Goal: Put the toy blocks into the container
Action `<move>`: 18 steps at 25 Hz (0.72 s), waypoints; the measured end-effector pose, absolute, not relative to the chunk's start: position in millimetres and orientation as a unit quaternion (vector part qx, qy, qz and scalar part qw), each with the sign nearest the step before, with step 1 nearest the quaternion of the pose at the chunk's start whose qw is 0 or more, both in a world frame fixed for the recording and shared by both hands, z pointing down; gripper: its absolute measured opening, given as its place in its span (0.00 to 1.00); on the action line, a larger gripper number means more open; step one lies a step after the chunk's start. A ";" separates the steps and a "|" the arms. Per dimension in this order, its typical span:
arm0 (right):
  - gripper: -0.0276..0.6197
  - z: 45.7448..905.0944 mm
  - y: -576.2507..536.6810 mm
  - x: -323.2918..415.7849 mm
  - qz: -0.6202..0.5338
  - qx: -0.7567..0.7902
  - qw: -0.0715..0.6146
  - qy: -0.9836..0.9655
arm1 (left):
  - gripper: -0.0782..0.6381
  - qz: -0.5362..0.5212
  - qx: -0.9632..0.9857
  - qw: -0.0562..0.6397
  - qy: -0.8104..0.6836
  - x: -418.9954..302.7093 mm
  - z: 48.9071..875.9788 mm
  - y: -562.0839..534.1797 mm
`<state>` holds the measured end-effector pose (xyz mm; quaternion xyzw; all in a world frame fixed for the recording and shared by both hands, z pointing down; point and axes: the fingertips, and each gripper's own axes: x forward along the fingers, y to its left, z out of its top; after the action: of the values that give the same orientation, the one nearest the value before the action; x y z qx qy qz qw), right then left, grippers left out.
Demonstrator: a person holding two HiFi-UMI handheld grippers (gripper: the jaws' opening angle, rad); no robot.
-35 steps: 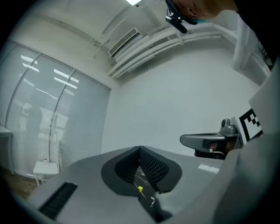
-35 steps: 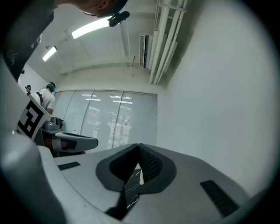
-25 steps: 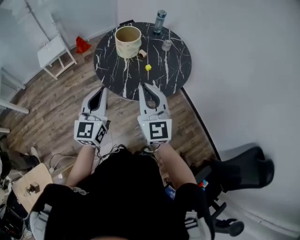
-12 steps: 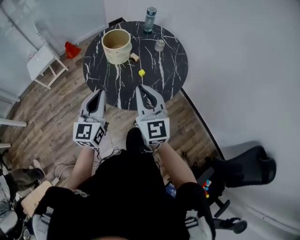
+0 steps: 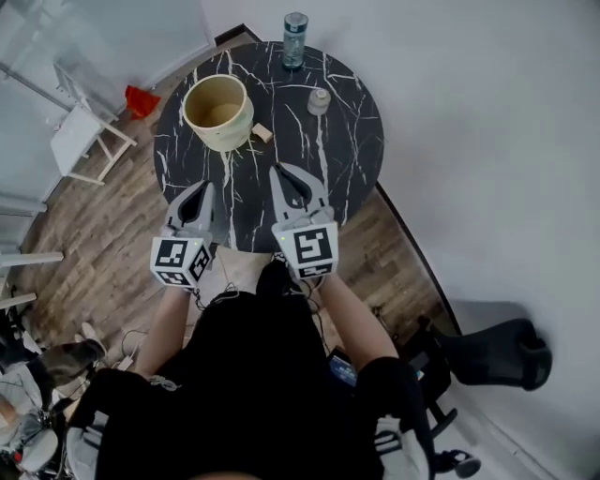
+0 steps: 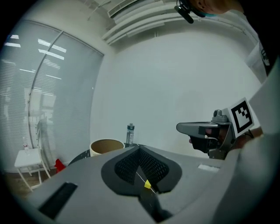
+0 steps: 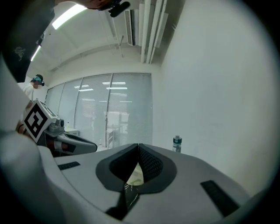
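left gripper point(image 5: 201, 190): jaws closed tip to tip with nothing held; it hangs at the table's 7 o'clock edge.
right gripper point(image 5: 280, 172): jaws shut tight and empty, tips over the table near 6 o'clock.
table point(image 5: 356, 141): one, round, black marble.
container point(image 5: 217, 112): one tan open tub at the table's 10 o'clock; no block shows inside.
wooden block point(image 5: 262, 134): one, just beside the container at its 4 o'clock.
yellow block point(image 6: 147, 185): probably one. It is only a yellow speck seen through the slit under the left jaws, and the head view does not show it.
bottle point(image 5: 294, 26): one, at the 12 o'clock rim.
jar point(image 5: 320, 100): one, small and grey, toward 1 o'clock.
risk, closed jaws: coming down shut, they would shove a block instead of gripping it.
risk, tight spot: the wooden block sits so close to the container that a jaw may not fit between them and could push the tub.
risk, hidden block: the yellow block, out of the head view, could be knocked off the near rim.
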<state>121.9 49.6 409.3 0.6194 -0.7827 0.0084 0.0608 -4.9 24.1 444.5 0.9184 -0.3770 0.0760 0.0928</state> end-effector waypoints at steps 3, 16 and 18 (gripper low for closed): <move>0.04 435.9 28.2 136.2 0.035 0.608 0.084 -0.789 | 0.11 0.097 0.915 0.112 -0.376 8.4 466.4 5.7; 0.04 606.2 -12.9 153.3 0.193 0.563 0.237 -0.768 | 0.11 0.191 0.890 0.209 -0.357 12.7 579.6 -37.6; 0.04 621.7 -15.8 153.8 0.208 0.558 0.255 -0.762 | 0.11 0.204 0.889 0.219 -0.347 13.7 593.3 -41.1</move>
<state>153.8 -15.8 621.7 0.5584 -0.7617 0.2081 0.2545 13.7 -41.1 593.3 0.8888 -0.3472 0.2037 0.2190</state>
